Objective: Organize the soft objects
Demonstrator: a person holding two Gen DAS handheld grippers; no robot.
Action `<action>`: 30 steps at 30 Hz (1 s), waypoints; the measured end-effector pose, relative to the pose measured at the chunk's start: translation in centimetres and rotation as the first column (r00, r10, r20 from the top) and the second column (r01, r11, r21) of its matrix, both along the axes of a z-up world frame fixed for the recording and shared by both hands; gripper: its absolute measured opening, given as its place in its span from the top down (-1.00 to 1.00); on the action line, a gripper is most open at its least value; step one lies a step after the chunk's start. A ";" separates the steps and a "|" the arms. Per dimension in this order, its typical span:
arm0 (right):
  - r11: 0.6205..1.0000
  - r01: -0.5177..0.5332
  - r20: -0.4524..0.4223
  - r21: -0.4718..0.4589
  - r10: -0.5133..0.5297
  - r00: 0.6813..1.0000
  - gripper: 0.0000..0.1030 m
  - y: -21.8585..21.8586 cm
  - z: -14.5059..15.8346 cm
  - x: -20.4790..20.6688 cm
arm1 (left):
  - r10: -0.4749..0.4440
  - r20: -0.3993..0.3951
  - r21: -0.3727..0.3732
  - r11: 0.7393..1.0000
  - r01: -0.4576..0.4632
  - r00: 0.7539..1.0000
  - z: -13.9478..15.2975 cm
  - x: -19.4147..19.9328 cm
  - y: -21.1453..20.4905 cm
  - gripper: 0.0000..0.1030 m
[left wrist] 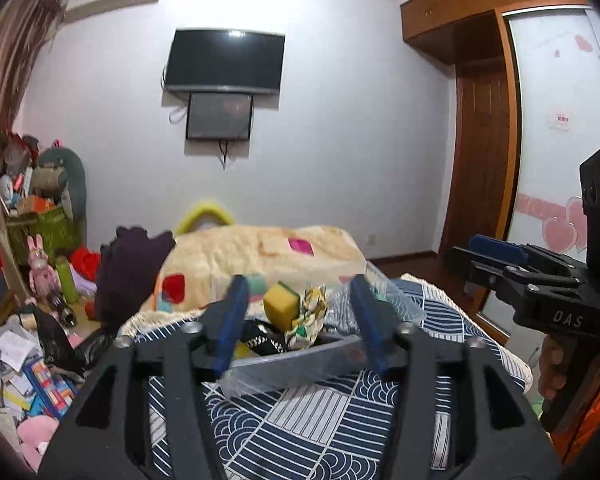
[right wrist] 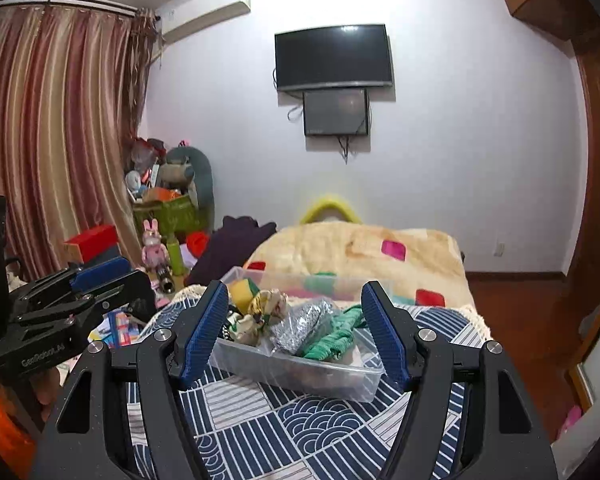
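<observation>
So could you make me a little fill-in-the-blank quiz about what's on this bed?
1. The clear plastic bin sits on a ____ patterned in navy and white.
2. The sponge in the bin is green and ____.
3. Both the left gripper and the right gripper are ____.

Missing words: bedspread; yellow; open

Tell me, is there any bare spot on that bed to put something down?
Yes: the patterned quilt is bare between the clear bin and the right gripper, and again right of the bin towards the bed edge. The cream blanket behind the bin is free too. The bin itself is crowded with a sponge, cloths and a green rag.
</observation>
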State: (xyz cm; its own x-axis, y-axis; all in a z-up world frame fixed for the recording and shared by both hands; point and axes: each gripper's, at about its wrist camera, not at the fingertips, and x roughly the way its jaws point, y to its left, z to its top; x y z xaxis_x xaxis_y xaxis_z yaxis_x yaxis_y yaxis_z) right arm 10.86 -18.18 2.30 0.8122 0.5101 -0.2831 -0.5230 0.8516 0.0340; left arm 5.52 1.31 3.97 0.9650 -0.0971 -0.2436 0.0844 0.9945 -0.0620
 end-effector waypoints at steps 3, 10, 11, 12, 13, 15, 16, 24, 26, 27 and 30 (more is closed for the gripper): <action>1.000 0.010 0.017 0.012 -0.010 1.000 -0.62 0.1 0.0 -0.6 | 0.014 0.024 0.023 1.000 -0.015 1.000 0.1 -0.8 -0.5 -0.41; 0.999 0.035 0.033 0.013 -0.036 0.999 -0.78 0.0 -0.6 -1.3 | 0.041 0.055 0.000 0.999 -0.041 0.998 -0.2 -1.9 -0.3 -0.82; 0.999 0.040 0.034 0.013 -0.041 0.999 -0.81 0.0 -0.7 -1.2 | 0.042 0.056 -0.002 0.999 -0.042 0.998 -0.3 -2.0 -0.3 -0.84; 0.999 0.044 0.034 0.013 -0.044 0.998 -0.84 -0.1 -0.9 -1.4 | 0.043 0.055 -0.003 0.999 -0.043 0.998 -0.4 -2.0 -0.2 -0.85; 0.999 0.046 0.032 0.014 -0.046 0.998 -0.85 -0.1 -1.1 -1.3 | 0.044 0.054 -0.005 0.999 -0.044 0.998 -0.4 -2.0 -0.1 -0.85; 0.999 0.047 0.029 0.017 -0.047 0.998 -0.88 -0.3 -1.3 -1.5 | 0.049 0.053 -0.006 0.999 -0.049 0.997 -0.6 -2.0 0.0 -0.93; 0.999 0.049 0.029 0.018 -0.049 0.998 -0.89 -0.3 -1.4 -1.6 | 0.053 0.055 -0.007 0.999 -0.052 0.997 -0.7 -2.0 0.0 -0.93; 0.998 0.056 0.033 0.018 -0.057 0.998 -0.90 -0.4 -1.5 -1.9 | 0.049 0.059 -0.005 0.999 -0.049 0.997 -1.0 -2.1 -0.2 -0.95; 0.998 0.054 0.033 0.021 -0.055 0.998 -0.91 -0.5 -1.4 -1.9 | 0.049 0.059 -0.004 0.999 -0.049 0.997 -1.0 -2.1 -0.2 -0.95; 0.998 0.054 0.033 0.022 -0.055 0.998 -0.91 -0.5 -1.5 -1.9 | 0.050 0.059 -0.004 0.999 -0.050 0.997 -1.1 -2.2 -0.2 -0.96; 0.998 0.054 0.033 0.024 -0.055 0.998 -0.92 -0.5 -1.5 -2.0 | 0.051 0.058 -0.004 0.999 -0.051 0.997 -1.0 -2.1 -0.2 -0.98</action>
State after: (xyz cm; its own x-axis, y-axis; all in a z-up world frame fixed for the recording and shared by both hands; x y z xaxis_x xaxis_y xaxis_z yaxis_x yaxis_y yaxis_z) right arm 8.91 -18.71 0.77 0.8481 0.4705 -0.2437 -0.4767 0.8783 0.0367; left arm 3.39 1.10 2.93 0.9812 -0.0481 -0.1867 0.0373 0.9975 -0.0605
